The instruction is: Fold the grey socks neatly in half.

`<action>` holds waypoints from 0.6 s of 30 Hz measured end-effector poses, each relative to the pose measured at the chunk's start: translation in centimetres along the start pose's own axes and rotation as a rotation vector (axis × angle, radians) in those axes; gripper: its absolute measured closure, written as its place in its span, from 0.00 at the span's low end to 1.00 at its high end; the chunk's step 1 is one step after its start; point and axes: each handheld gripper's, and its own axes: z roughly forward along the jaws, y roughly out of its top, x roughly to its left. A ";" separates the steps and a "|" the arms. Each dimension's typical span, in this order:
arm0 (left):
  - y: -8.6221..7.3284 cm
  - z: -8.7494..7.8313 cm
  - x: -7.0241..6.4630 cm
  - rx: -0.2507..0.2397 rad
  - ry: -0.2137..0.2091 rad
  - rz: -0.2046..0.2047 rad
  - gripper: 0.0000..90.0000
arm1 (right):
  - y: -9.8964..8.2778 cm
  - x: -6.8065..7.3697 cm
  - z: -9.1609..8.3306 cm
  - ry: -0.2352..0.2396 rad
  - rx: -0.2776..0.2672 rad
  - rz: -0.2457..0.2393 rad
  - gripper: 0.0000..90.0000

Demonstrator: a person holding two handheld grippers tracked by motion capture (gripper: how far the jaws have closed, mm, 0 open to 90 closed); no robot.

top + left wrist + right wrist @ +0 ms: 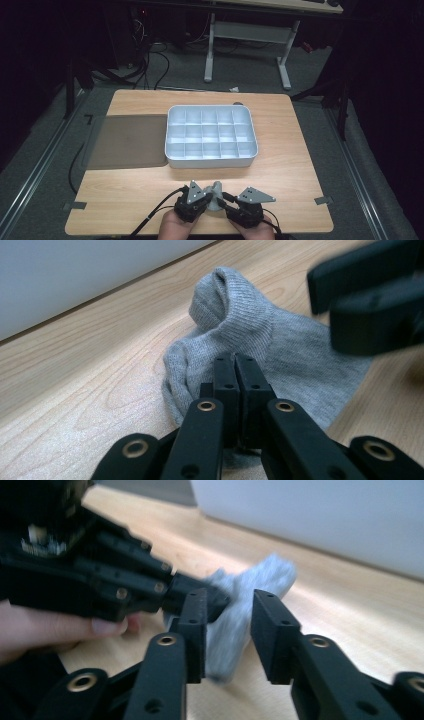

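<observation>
A dark room surrounds a wooden desk (280, 165); a pale compartment tray (211, 158) sits mid-desk beside a grey mat (127, 141). At the desk's near edge lies a grey sock (280, 347). The left gripper (235, 371), pressed together, pinches the sock's edge — apparently anchoring it. The right gripper (227, 630) stands spread around the sock's other end, pads not yet pressing — probably poised to take hold for folding.
</observation>
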 end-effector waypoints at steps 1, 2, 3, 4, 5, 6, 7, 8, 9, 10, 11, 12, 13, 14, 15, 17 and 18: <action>0.0 0.0 0.0 0.000 0.004 0.005 0.98 | 0.1 -0.2 -0.2 -0.006 -0.012 0.002 0.73; 0.0 0.0 0.0 0.000 0.003 0.005 0.98 | 0.2 -0.4 -0.4 -0.018 -0.022 0.007 0.71; 0.0 0.0 0.0 -0.001 0.003 0.002 0.98 | 0.2 -0.7 -0.6 -0.034 -0.031 0.013 0.71; 0.0 0.0 0.0 -0.001 0.003 0.002 0.98 | 0.2 -0.7 -0.6 -0.034 -0.031 0.013 0.71; 0.0 0.0 0.0 0.000 0.004 0.004 0.98 | 0.1 -1.5 -0.6 -0.083 -0.031 0.030 0.70; 0.0 0.0 0.0 0.000 0.004 0.004 0.98 | 0.0 -1.7 -0.5 -0.094 -0.024 0.035 0.70; 0.0 0.0 0.0 -0.001 0.003 0.002 0.98 | -0.1 -2.0 -0.3 -0.101 -0.006 0.040 0.71; 0.0 0.0 0.0 -0.001 0.002 0.001 0.98 | -0.1 -2.0 -0.3 -0.101 -0.006 0.040 0.71; 0.0 0.0 0.0 -0.001 0.000 -0.001 0.98 | -0.1 -2.2 -0.2 -0.112 0.010 0.039 0.73; 0.0 0.0 0.0 -0.001 -0.001 -0.002 0.98 | -0.3 -2.3 0.1 -0.128 0.035 0.050 0.78; 0.0 0.0 0.0 -0.001 -0.001 -0.002 0.98 | -0.4 -2.3 0.5 -0.148 0.062 0.052 0.88; 0.0 0.0 0.0 -0.001 -0.001 -0.002 0.98 | -0.4 -2.3 0.5 -0.148 0.062 0.052 0.88; 0.0 0.0 0.0 -0.001 0.000 0.000 0.98 | -0.5 -2.2 0.7 -0.151 0.073 0.053 0.90; 0.0 0.0 -0.1 0.000 0.006 0.007 0.98 | -0.5 -1.9 1.3 -0.133 0.099 0.049 0.95; 0.0 0.0 -0.1 0.000 0.006 0.007 0.98 | -0.5 -1.9 1.3 -0.133 0.099 0.049 0.95; 0.0 0.0 0.0 0.000 0.003 0.006 0.98 | -0.4 -1.1 1.9 -0.122 0.113 0.024 0.98; 0.0 0.0 0.0 0.000 0.003 0.006 0.98 | -0.4 -1.1 1.9 -0.122 0.113 0.024 0.98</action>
